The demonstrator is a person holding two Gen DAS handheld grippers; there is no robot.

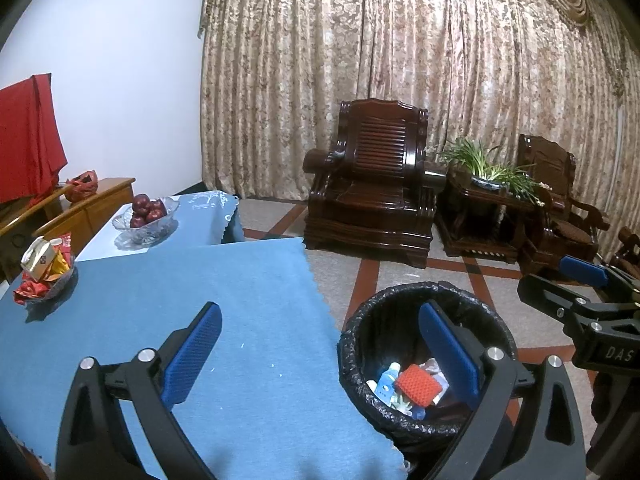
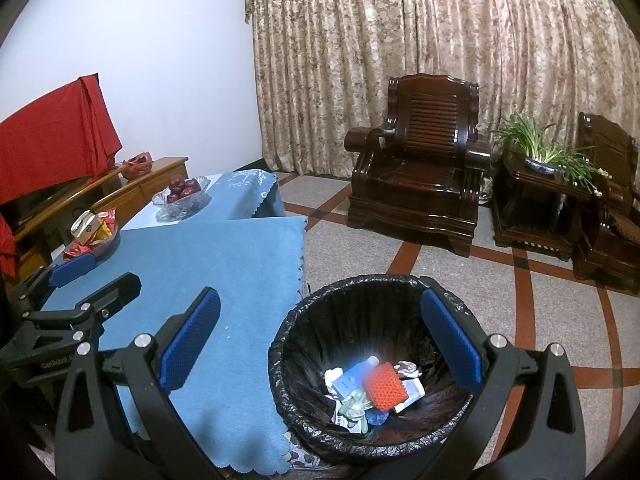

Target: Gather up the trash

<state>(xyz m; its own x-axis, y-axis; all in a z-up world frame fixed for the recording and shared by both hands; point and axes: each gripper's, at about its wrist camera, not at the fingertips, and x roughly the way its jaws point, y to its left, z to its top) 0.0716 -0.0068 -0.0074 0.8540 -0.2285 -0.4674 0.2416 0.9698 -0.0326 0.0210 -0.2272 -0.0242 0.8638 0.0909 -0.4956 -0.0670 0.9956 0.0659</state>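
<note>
A low table point(image 2: 224, 264) covered by a blue cloth point(image 1: 192, 320) fills the left of both views; the cloth's scalloped hem hangs over the near and right edges. Toward the far left corner of the cloth sits a small dish of wrappers point(image 1: 46, 270), and beyond it, on a paler blue section at the table's far end, stands a glass bowl of dark red fruit point(image 1: 146, 216). The middle of the cloth is bare apart from a few pale specks.

Just off the table's near right corner, on the floor, stands a bin lined with a black bag point(image 2: 372, 364). The collected trash point(image 2: 376, 390) lies at its bottom: an orange-red textured piece, a blue-and-white packet, crumpled white scraps, and something green that is perhaps a wrapper, too blurred to be sure.

The left gripper point(image 1: 320, 354) hangs with its blue-padded fingers spread wide and empty, one over the cloth, the other over the bin's mouth. The right gripper point(image 2: 320, 340) is likewise spread and empty, straddling the table's edge and the bin.

The floor point(image 2: 460, 280) is speckled grey tile crossed by red-brown bands. Dark carved wooden armchairs point(image 2: 420, 168) flank a side table bearing a potted green plant point(image 2: 540, 148), all before floor-length patterned curtains point(image 2: 400, 40). Against the white left wall stands a light wooden cabinet point(image 2: 152, 184) draped partly in red fabric point(image 2: 52, 136).
</note>
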